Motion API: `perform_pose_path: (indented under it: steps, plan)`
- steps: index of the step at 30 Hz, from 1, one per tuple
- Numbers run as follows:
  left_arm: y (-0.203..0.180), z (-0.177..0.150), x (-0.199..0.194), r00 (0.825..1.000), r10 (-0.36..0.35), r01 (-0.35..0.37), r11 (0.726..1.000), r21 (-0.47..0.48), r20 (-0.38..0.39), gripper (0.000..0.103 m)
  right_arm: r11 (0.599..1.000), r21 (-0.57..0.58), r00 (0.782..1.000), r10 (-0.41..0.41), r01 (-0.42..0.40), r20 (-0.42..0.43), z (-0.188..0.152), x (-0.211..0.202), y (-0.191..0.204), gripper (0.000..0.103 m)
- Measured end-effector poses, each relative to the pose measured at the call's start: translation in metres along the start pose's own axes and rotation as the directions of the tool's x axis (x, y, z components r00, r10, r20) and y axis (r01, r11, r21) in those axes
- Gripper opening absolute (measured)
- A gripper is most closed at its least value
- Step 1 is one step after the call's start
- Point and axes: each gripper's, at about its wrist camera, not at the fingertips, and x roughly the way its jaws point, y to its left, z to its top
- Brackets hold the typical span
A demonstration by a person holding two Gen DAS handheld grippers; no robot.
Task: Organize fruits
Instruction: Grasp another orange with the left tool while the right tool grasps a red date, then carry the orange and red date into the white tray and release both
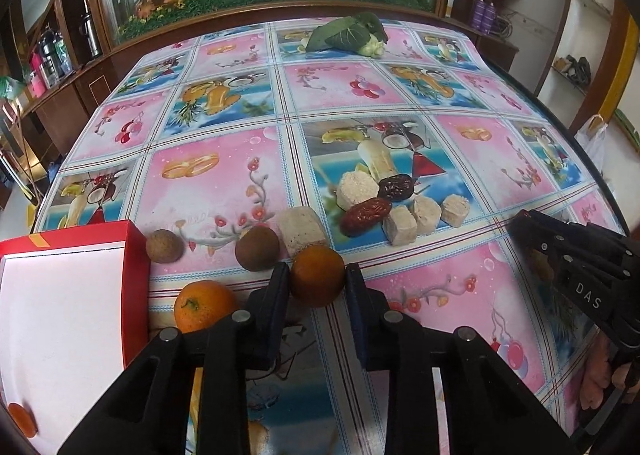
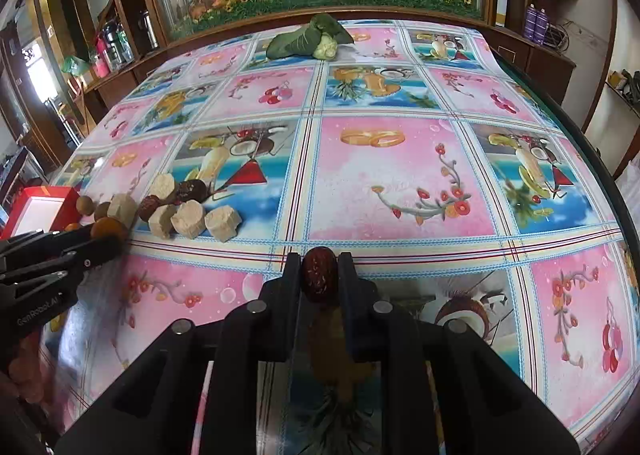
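Gripping one orange (image 1: 317,276), the left gripper (image 1: 318,275) sits near a second orange (image 1: 204,305); the right gripper (image 2: 319,275) pinches one date (image 2: 319,275). Two dates (image 1: 366,214) and perhaps six pale blocks (image 1: 357,188) lie farther off.

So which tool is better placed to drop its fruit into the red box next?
Left. The left tool grips an orange beside the red box; the right tool, holding a date, is farther away.

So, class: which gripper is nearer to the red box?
Left. The left gripper, holding an orange, sits just right of the red box; the right gripper, holding a date, is far off to the right.
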Motion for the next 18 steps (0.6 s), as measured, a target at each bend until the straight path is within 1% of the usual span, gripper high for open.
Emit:
perform_pose_path:
  steps: [8, 13, 18]
  plan:
    - [0.002, -0.003, -0.006, 1.0, -0.005, 0.005, 1.0, -0.024, 0.016, 0.027, 1.0, 0.008, 0.997, 0.013, -0.014, 0.071, 0.002, -0.013, -0.001, 0.02]
    - [0.005, -0.014, -0.034, 0.998, -0.021, 0.023, 0.999, -0.038, 0.062, 0.027, 1.0, 0.018, 0.994, -0.009, 0.007, 0.11, 0.003, -0.019, -0.005, 0.02]
    - [0.017, -0.031, -0.072, 0.991, -0.006, 0.013, 0.998, -0.055, 0.134, 0.027, 0.997, 0.066, 0.99, -0.049, 0.04, 0.133, 0.005, -0.021, -0.016, 0.02]
